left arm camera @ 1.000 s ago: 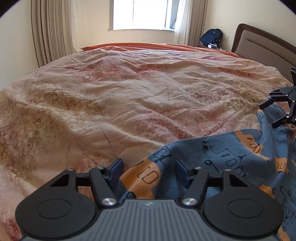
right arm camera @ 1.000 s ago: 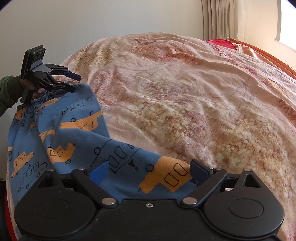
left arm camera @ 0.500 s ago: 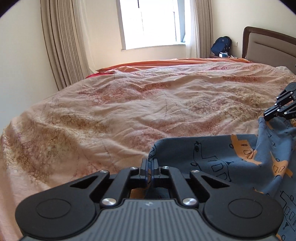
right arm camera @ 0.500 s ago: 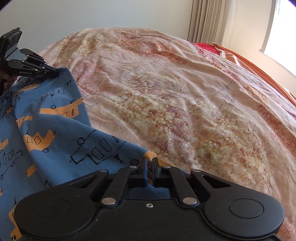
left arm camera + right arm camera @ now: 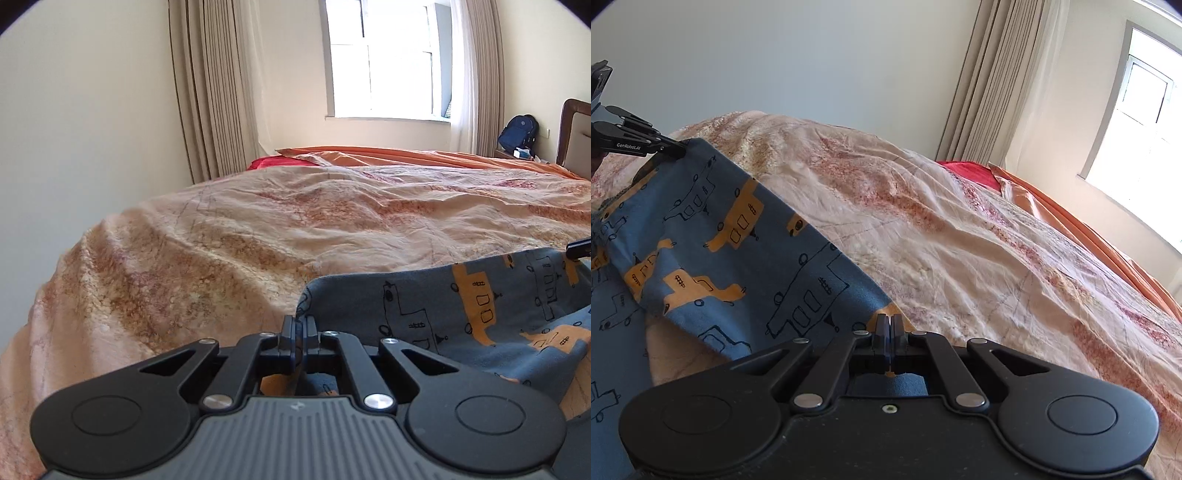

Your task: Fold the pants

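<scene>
Blue pants printed with orange and outlined vehicles hang lifted off the bed, stretched between both grippers. My left gripper is shut on one corner of the pants' edge. My right gripper is shut on the other corner of the pants. In the right wrist view the left gripper shows at the far left, pinching the cloth. The right gripper's tip peeks in at the right edge of the left wrist view. The lower part of the pants is hidden under the gripper bodies.
The wide bed carries a wrinkled peach patterned cover, with an orange sheet at its far side. Beige curtains and a bright window stand behind. A headboard and a dark backpack are at the right.
Both grippers went from open around the pants' edge to shut on it, then lifted and tilted up. The pants' edge rose off the cover and drew taut between them.
</scene>
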`<state>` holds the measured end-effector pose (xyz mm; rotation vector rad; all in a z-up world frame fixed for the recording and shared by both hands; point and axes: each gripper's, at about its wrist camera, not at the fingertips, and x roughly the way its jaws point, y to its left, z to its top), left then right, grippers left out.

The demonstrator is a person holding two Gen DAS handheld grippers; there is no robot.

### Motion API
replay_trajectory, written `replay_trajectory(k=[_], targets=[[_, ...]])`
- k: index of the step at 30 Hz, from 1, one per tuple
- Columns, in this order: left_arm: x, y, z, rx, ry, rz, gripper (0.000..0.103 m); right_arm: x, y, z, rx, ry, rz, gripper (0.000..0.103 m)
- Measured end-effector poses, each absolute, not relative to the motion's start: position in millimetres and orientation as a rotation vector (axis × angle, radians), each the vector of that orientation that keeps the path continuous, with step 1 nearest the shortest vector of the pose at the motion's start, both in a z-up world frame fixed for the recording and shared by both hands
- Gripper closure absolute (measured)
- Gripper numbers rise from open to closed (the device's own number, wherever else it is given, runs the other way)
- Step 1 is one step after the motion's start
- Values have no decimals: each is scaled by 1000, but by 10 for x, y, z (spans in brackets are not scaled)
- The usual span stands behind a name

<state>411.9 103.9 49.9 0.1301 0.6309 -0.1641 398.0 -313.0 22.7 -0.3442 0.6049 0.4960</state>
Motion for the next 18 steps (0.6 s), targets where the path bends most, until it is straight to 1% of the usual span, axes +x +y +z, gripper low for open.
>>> replay_trajectory(k=[3,4,6,7,8,9,10,11,12,13,14,15,16,17,18], targets=[[4188,1148,391,70,656,-203,98,4121,-3076,61,-337,647,473,103],[4171,1202,361,45,655,-211,93,4138,-3081,7,-329,657,469,103],[4149,1291,361,14,658,-246,86,4158,-3113,-35,-299,665,477,102],[4126,1345,369,10,655,-267,77,4155,-3133,-39,-282,664,483,100],[4102,1389,381,14,652,-283,62,4149,-3150,-36,-266,663,494,91],[4078,1434,399,22,651,-290,52,4146,-3165,-27,-254,660,501,81],[4061,1477,417,27,650,-297,38,4142,-3173,-14,-245,654,508,76],[4047,1521,435,33,649,-308,36,4146,-3174,4,-232,645,518,67],[4034,1553,444,39,655,-314,36,4152,-3178,17,-218,641,532,58],[4038,1593,453,43,669,-317,36,4166,-3178,25,-200,642,549,52],[4046,1622,452,45,681,-316,36,4189,-3169,30,-182,643,566,43],[4064,1653,443,44,695,-318,36,4211,-3158,25,-173,646,578,38],[4084,1678,425,37,711,-321,36,4240,-3139,12,-165,655,588,36],[4108,1690,405,26,730,-325,36,4283,-3114,-19,-157,672,590,30],[4130,1701,373,15,752,-332,36,4319,-3096,-53,-149,691,591,26]])
